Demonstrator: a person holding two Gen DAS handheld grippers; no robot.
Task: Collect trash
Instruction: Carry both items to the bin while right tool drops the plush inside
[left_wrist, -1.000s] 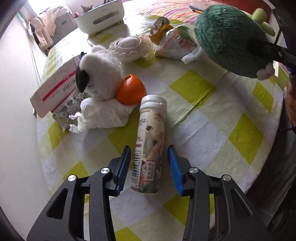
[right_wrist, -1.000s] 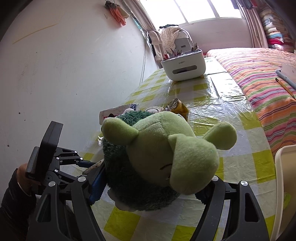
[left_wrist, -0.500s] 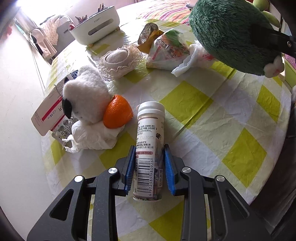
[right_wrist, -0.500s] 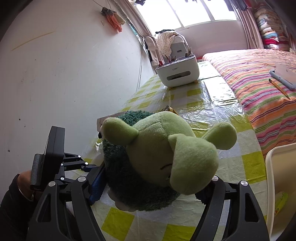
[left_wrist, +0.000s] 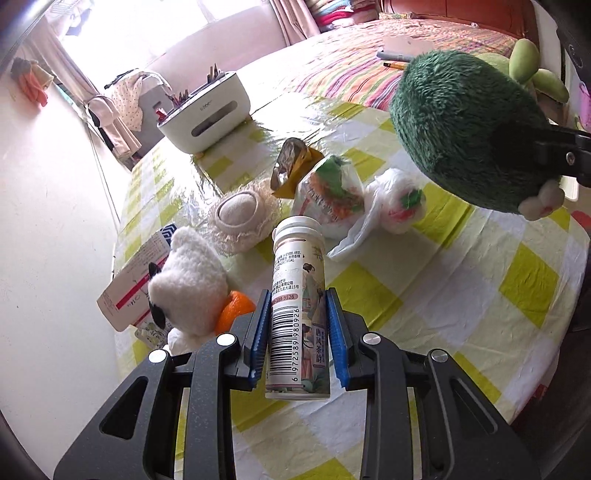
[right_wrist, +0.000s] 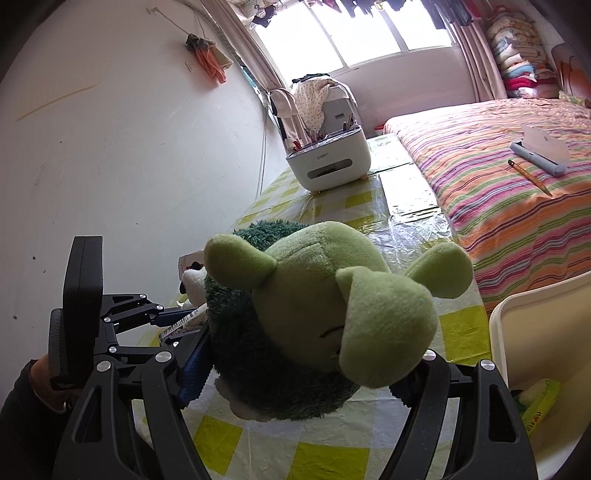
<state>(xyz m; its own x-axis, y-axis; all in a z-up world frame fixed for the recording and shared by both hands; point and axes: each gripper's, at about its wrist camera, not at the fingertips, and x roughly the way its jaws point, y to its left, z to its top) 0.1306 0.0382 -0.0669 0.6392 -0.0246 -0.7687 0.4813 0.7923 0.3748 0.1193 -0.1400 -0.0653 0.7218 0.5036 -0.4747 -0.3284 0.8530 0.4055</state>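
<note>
Meanwhile, left tool (left_wrist: 297, 339) pinches a white tablet tube (left_wrist: 298, 314) clear of the checked counter (left_wrist: 461, 295); right tool (right_wrist: 303, 373) grips a green plush toy (right_wrist: 321, 317).

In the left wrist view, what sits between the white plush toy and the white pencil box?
The lace-trimmed hat lies between the white plush toy and the white pencil box, seen in the left wrist view.

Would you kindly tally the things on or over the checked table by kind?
Plush toys: 2, green and white
Wrappers/bags: 3
Bottle: 1
Orange: 1
Lace hat: 1
Total: 8
</note>
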